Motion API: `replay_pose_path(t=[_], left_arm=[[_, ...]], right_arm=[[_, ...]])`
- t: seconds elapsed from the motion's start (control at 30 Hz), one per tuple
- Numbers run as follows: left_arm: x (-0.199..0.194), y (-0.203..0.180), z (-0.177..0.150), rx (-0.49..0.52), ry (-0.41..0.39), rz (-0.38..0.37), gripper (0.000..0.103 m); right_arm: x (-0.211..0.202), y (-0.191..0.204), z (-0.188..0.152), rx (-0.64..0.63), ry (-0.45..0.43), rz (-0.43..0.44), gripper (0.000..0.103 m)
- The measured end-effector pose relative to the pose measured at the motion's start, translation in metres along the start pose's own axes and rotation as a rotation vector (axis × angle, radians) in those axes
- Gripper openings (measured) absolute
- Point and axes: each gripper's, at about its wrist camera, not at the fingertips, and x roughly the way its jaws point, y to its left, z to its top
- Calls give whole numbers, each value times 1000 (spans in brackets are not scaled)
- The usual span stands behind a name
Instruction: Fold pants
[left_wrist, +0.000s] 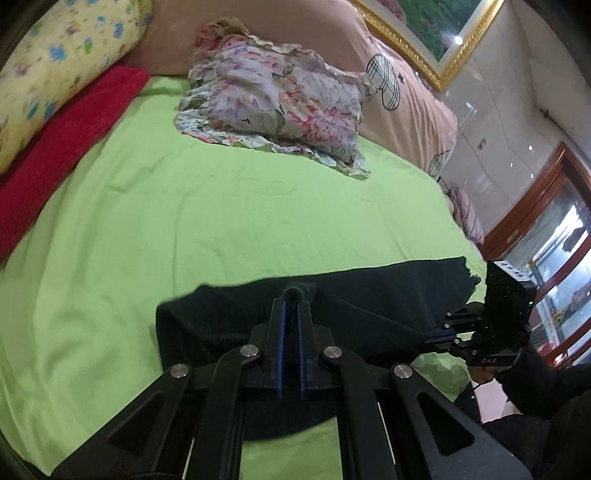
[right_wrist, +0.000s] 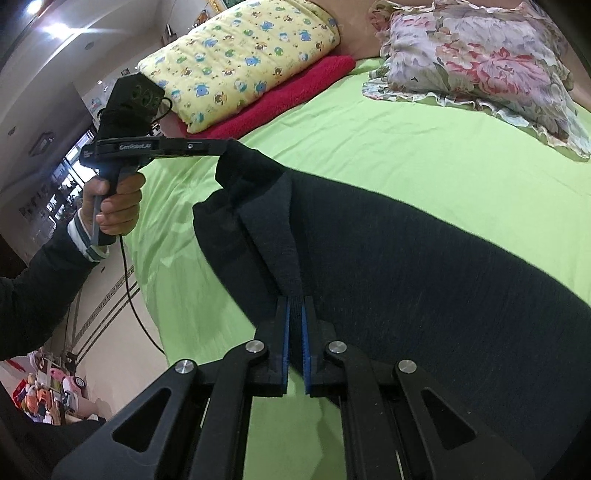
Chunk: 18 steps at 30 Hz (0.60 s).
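Right wrist view showing black pants (right_wrist: 406, 258) lying on a green sheet (right_wrist: 406, 155), right gripper (right_wrist: 294, 314) pinching their edge, left gripper (right_wrist: 225, 146), reading "GenRobot.AI", clamping another edge, floral pillow (right_wrist: 480, 62) resting behind.

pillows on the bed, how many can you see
2. A yellow cartoon-print pillow lies on the red blanket at the bed's edge; a floral pillow sits on the green sheet. More may be out of frame.

Green-sheeted bed (left_wrist: 221, 221), gilt-framed picture (left_wrist: 436, 48), perhaps tiled floor (right_wrist: 110, 295).
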Motion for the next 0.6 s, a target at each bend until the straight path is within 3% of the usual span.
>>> replay_pose_path(t=[0.3, 0.6], left_arm=[[-17, 23, -42, -126, -40, 1, 4], [-19, 46, -78, -278, -41, 73, 1]], right_arm=[[5, 13, -10, -37, 17, -11, 6], [6, 16, -19, -34, 50, -9, 12]])
